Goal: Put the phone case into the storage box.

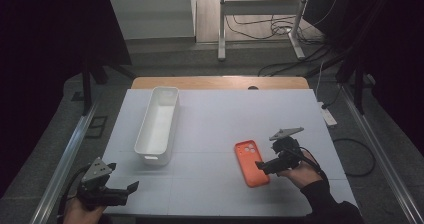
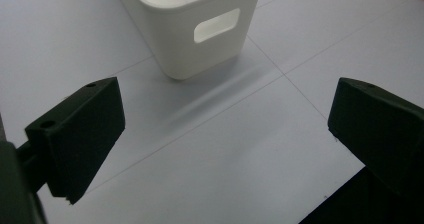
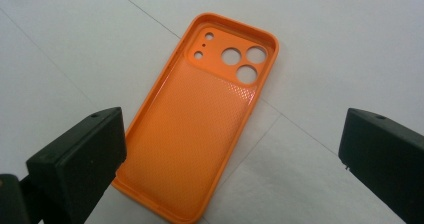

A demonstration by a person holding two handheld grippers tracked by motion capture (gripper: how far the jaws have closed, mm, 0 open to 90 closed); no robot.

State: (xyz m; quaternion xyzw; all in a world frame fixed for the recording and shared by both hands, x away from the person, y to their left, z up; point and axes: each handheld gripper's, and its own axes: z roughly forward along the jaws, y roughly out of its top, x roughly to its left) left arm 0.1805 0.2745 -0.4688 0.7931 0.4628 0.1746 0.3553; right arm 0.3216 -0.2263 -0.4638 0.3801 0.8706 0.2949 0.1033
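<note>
The right hand-held gripper (image 1: 261,167) stood with its jaws wide apart, and nothing was between the pads; in the right gripper view the orange phone case (image 3: 200,129) lay flat on the worktop just in front of them, inner side up, with its camera holes at the far end. In the high view this case (image 1: 251,163) was at the right part of the worktop, just beside the right gripper's tips. It seemed that the step in hand was to take the case. To do it well, the person should probably bring the jaws lower, one on each long edge, and close on the thin rim, not on the flat bottom, because a soft case can bend or slip.

The left hand-held gripper (image 1: 131,188) rested near the front left corner, also wide open and empty. The white bin (image 1: 158,125) stood well apart from the case, on the left side, long and narrow, with nothing visible inside.

The worktop (image 1: 210,129) was pale grey with fine seam lines. Behind it were a wooden edge, a dark floor with cables and a metal frame.
</note>
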